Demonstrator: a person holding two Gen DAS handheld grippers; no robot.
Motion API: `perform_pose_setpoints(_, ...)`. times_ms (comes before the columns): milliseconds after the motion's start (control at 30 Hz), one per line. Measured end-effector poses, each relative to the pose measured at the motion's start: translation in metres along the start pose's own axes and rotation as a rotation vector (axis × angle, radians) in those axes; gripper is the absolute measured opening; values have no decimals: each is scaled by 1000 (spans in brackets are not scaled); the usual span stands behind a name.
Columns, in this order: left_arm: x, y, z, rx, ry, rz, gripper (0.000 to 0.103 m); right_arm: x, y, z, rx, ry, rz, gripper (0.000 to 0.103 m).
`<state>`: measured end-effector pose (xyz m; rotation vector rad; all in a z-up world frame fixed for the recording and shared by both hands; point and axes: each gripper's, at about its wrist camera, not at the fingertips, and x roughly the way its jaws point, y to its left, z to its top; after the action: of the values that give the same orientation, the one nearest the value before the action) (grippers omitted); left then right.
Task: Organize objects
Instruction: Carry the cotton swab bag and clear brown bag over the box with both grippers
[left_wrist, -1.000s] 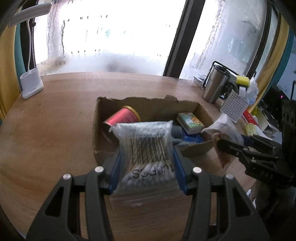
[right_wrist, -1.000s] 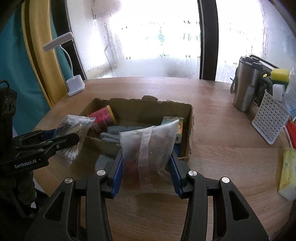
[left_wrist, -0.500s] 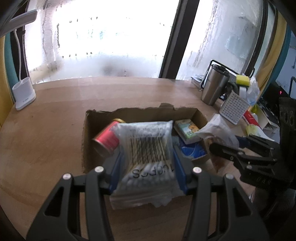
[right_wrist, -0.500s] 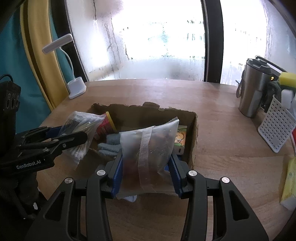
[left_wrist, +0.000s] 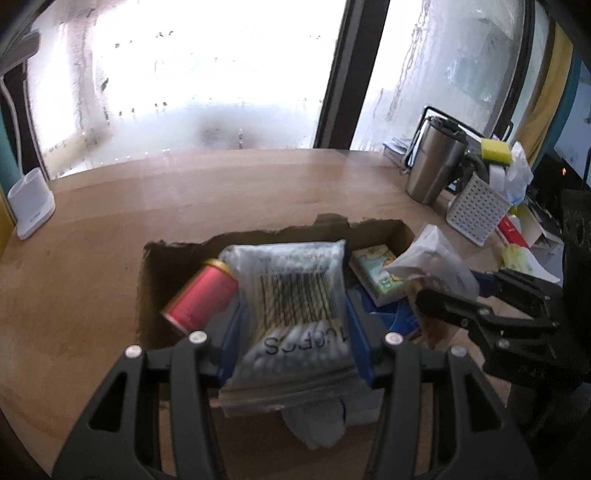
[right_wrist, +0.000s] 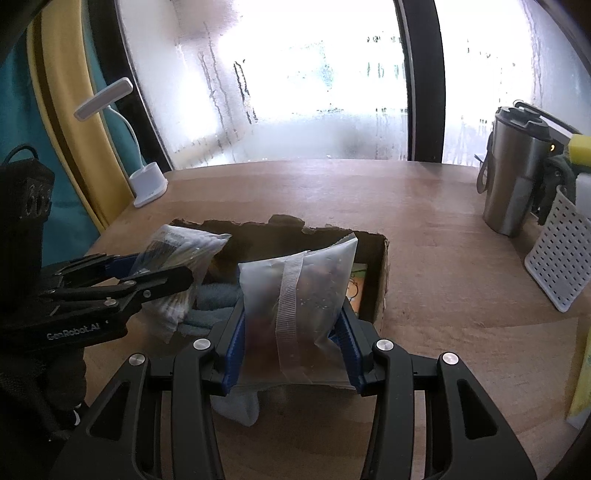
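Observation:
My left gripper (left_wrist: 291, 332) is shut on a clear bag of cotton swabs (left_wrist: 295, 299) and holds it over the open cardboard box (left_wrist: 147, 291). My right gripper (right_wrist: 291, 325) is shut on a frosted zip bag (right_wrist: 295, 291) with dark contents, held over the same box (right_wrist: 380, 280). In the box lie a red can (left_wrist: 201, 297), a small green carton (left_wrist: 376, 269), a blue item (left_wrist: 391, 317) and grey cloth (right_wrist: 218, 299). Each gripper shows in the other's view: the right one (left_wrist: 443, 310), the left one (right_wrist: 162, 280).
The box sits on a round wooden table (right_wrist: 424, 206) by a fogged window. A steel tumbler (right_wrist: 513, 177), a white perforated holder (right_wrist: 557, 269) and a yellow sponge (left_wrist: 496, 151) stand at the right. A white desk lamp (right_wrist: 147, 181) stands at the back left.
Both grippers have moved forward over the box with their bags. The box now lies directly beneath the two held bags, and the grippers are closer together.

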<state>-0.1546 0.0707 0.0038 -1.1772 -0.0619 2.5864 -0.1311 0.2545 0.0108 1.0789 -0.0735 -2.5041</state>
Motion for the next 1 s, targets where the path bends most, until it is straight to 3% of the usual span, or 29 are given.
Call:
perform_pose_setpoints(433, 39, -13, 12, 63, 101, -36, 53, 13, -9, 6, 31, 7, 18, 48)
perform_pose_setpoints(700, 53, 7, 15, -37, 167, -36, 53, 16, -12, 5, 41, 13, 22, 48)
perform_pose_setpoints(867, 50, 13, 16, -96, 154, 75, 53, 18, -12, 4, 40, 19, 19, 48)
perform_pose_setpoints(1000, 48, 11, 13, -118, 145, 106, 53, 20, -13, 2, 37, 24, 12, 48)
